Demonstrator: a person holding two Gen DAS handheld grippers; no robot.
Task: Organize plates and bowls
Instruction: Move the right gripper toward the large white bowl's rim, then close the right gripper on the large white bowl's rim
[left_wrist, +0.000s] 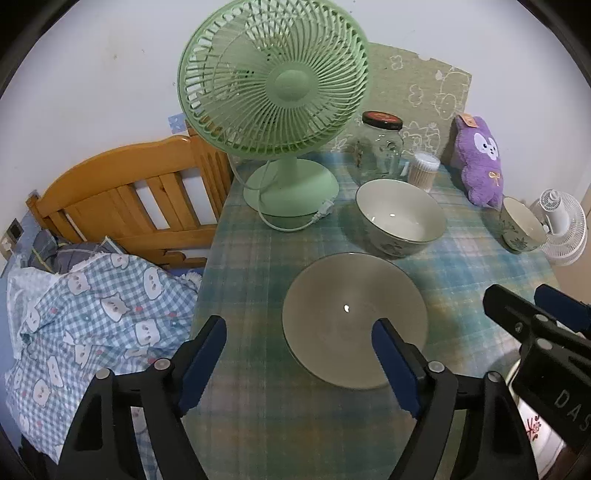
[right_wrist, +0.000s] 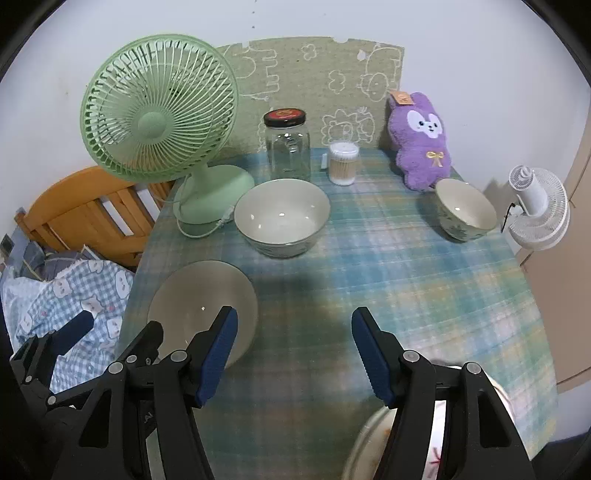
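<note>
A grey-green plate (left_wrist: 354, 317) (right_wrist: 201, 299) lies flat near the left front of the plaid-covered table (left_wrist: 258, 258) (right_wrist: 369, 258). Behind it stands a large pale bowl (left_wrist: 400, 218) (right_wrist: 282, 216). A small patterned bowl (left_wrist: 521, 225) (right_wrist: 465, 210) sits at the far right. My left gripper (left_wrist: 299, 328) (right_wrist: 122, 325) is open, its right finger over the plate's near part and its left finger past the table's left edge. Beside it, my right gripper (right_wrist: 295, 314) (left_wrist: 521, 295) hangs open over bare cloth. A white plate with red marks (right_wrist: 369, 435) (left_wrist: 535, 435) lies partly hidden under the right gripper.
A green desk fan (left_wrist: 273, 81) (right_wrist: 159, 110) with a loose cord, a glass jar (right_wrist: 288, 147), a tub of cotton swabs (right_wrist: 343, 162) and a purple plush (right_wrist: 421, 144) line the back. A white clip fan (right_wrist: 535, 206) hangs at the right. A wooden bed frame (left_wrist: 122, 192) and checked bedding (left_wrist: 92, 306) lie left.
</note>
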